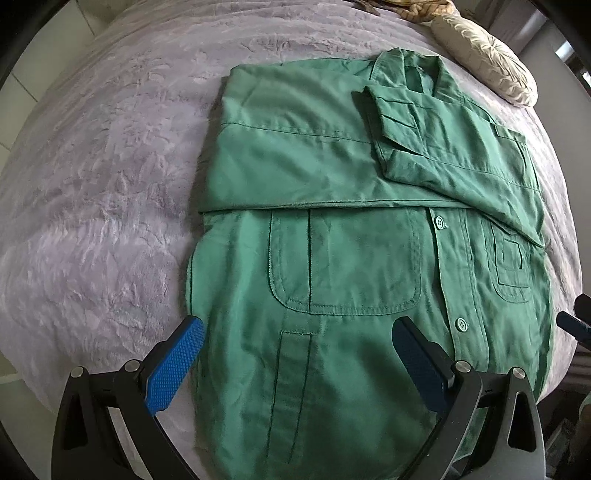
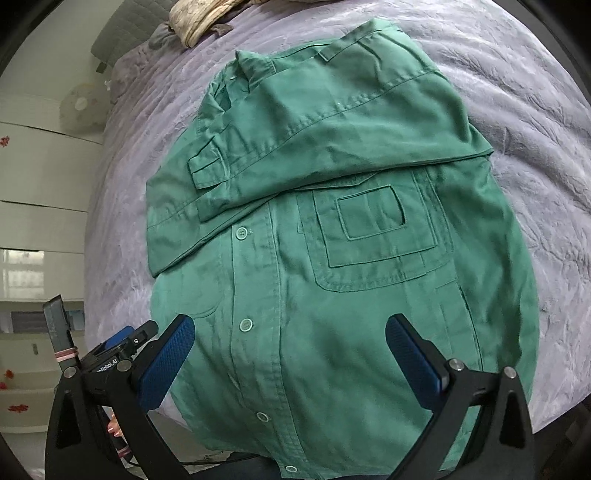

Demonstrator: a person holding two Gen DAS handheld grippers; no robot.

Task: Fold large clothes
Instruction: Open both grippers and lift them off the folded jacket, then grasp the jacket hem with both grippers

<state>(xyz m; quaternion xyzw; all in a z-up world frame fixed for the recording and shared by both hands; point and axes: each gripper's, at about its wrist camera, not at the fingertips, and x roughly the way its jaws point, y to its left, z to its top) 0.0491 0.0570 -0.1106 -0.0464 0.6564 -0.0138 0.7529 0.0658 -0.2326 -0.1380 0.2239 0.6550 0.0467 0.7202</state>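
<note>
A green button-up work shirt (image 1: 351, 258) lies front up on the bed, with both sleeves folded across its chest; it also shows in the right wrist view (image 2: 332, 258). My left gripper (image 1: 299, 332) is open and empty, hovering over the shirt's lower left part, its left finger (image 1: 177, 365) at the shirt's side edge. My right gripper (image 2: 291, 332) is open and empty over the lower right part, near the button placket. The left gripper's body (image 2: 122, 350) shows at the left of the right wrist view.
The bed is covered by a lilac plush blanket (image 1: 110, 177). A cream ruched pillow (image 1: 487, 70) lies beyond the collar. A crumpled beige cloth (image 2: 199, 18) sits at the head of the bed. White drawers (image 2: 37, 184) stand beside the bed.
</note>
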